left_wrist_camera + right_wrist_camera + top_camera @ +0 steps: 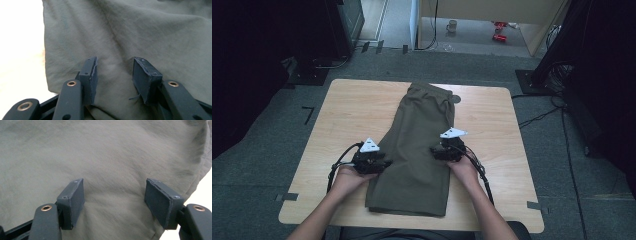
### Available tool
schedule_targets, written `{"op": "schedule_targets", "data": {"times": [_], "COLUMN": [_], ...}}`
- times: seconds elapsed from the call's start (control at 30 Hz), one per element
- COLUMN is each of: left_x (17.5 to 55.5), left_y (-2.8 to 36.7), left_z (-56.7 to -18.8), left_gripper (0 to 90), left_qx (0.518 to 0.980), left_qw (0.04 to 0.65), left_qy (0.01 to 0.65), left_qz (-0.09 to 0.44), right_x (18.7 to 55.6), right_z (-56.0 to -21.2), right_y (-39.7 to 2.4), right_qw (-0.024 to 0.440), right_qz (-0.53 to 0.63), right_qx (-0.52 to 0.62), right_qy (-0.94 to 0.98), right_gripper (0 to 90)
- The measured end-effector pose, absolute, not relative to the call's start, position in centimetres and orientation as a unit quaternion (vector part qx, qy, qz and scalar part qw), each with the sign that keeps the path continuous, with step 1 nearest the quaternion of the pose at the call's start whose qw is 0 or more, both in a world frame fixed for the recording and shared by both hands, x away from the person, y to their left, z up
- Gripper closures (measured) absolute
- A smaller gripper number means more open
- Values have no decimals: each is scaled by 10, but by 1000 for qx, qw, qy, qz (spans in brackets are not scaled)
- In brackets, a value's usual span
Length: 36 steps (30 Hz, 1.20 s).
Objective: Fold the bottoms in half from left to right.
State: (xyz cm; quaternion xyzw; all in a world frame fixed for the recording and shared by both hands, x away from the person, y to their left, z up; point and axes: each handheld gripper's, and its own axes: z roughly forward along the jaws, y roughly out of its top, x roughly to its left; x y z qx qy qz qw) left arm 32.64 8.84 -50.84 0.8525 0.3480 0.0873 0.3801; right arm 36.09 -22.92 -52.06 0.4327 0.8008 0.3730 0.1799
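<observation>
Left gripper [371,161] and right gripper [448,151]: compact black bodies, each topped by a pale grey three-cornered plate and trailing a looped black cable toward the person. Forearms bare; no sleeve is in frame. In the gripper views, each jaw is a black arm with brass-coloured rivets, ending in a dark blue-grey rectangular pad [147,78] fixed by a small screw. Pad edges [163,203] appear frayed, possibly from wear.
</observation>
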Motion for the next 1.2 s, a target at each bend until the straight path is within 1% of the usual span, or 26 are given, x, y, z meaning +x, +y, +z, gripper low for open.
{"op": "schedule_targets", "data": {"times": [0.87,1.2], "left_x": [261,237], "left_y": [88,94], "left_z": [-505,-505], "left_gripper": [483,470], "left_qx": [868,870], "left_qw": [369,374], "left_qy": [326,319], "left_qz": [57,38], "right_x": [321,297], "right_z": [-519,-517], "right_y": [-222,-222], "right_qw": [167,156], "right_qz": [372,365], "right_qx": [405,391], "right_qy": [819,830], "right_gripper": [326,331]}}
